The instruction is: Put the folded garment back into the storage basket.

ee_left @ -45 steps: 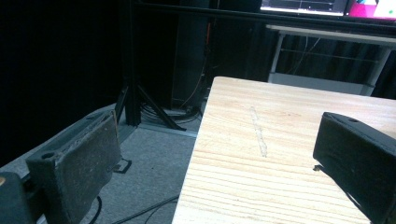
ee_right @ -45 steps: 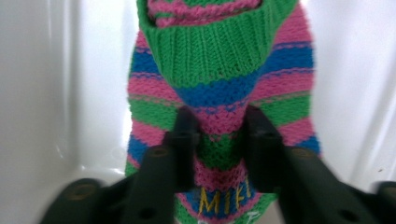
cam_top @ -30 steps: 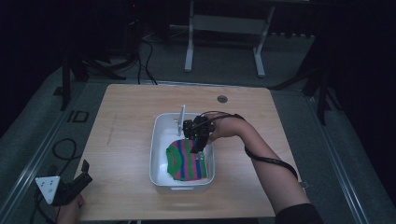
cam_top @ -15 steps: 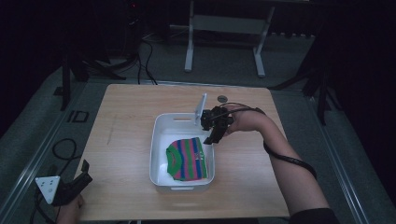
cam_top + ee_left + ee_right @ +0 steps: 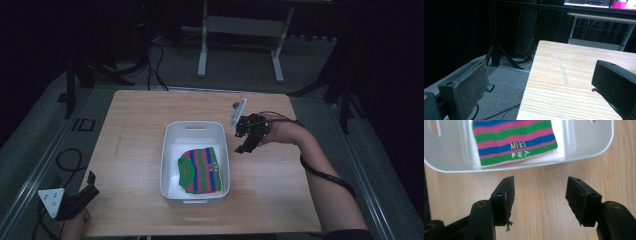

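From the high view, your right gripper [image 5: 245, 142] hangs over bare wood at 3 o'clock of the white plastic tub [image 5: 196, 131], where the folded pink-green-blue striped knit sweater [image 5: 200, 170] lies. Your left gripper [image 5: 82, 192] sits at the table's 7 o'clock corner. Left gripper view: jaws spread, nothing between. Right gripper view: jaws just widened, empty, sweater at 12

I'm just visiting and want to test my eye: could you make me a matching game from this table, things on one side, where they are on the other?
Things:
1. striped sweater
2. white tub
3. right gripper
4. left gripper

Places:
A. at the table's near left corner
B. over bare wood just right of the tub
C. lying inside the tub
D. standing on the middle of the table

Pairs: 1-C, 2-D, 3-B, 4-A
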The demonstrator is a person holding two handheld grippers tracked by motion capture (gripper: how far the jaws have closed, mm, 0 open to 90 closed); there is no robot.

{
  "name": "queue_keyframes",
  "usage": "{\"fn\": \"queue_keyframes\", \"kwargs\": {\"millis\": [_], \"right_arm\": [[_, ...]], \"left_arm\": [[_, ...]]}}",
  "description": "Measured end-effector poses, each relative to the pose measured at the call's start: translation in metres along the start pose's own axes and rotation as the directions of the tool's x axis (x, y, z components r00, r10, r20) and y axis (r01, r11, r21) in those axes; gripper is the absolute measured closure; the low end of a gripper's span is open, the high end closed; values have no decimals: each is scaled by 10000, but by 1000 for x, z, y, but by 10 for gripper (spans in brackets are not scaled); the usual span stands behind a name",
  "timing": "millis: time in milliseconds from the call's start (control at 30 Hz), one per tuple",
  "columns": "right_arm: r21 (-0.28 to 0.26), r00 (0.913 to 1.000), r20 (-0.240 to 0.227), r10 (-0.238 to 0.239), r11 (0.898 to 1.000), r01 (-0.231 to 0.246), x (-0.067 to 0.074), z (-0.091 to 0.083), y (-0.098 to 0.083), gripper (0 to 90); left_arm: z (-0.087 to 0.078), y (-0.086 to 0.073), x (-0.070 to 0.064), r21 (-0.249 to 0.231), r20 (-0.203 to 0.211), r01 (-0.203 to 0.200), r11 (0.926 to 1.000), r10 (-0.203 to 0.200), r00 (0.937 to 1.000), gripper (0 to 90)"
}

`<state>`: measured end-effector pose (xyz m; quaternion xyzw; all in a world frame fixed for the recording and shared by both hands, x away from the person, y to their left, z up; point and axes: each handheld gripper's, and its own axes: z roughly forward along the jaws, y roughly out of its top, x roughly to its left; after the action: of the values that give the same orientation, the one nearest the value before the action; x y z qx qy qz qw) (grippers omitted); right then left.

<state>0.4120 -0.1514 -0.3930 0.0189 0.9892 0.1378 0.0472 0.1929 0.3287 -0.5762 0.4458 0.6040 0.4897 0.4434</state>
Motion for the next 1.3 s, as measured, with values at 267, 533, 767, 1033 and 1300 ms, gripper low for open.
{"fn": "queue_keyframes", "kwargs": {"millis": [267,533,767,1033,1300], "right_arm": [[-186,9947,318,983,9950,-977,-7,21,-35,336],[-795,9690,667,2379,9693,-2325,-7,47,-78,293],[-2141,9202,1180,3733,9144,-3435,0,67,-108,174],[-3285,8405,1642,5163,8321,-4469,11,93,-139,100],[-5051,7210,2376,6509,7168,-4806,22,96,-173,98]], "left_arm": [[0,0,0,-9,6,32,10000,-32,10000,14],[0,0,0,1,-18,13,10000,-13,10000,14],[0,0,0,2,-10,18,10000,-18,10000,14],[0,0,0,-5,0,22,10000,-22,10000,14],[0,0,0,-15,12,32,10000,-32,10000,14]]}}
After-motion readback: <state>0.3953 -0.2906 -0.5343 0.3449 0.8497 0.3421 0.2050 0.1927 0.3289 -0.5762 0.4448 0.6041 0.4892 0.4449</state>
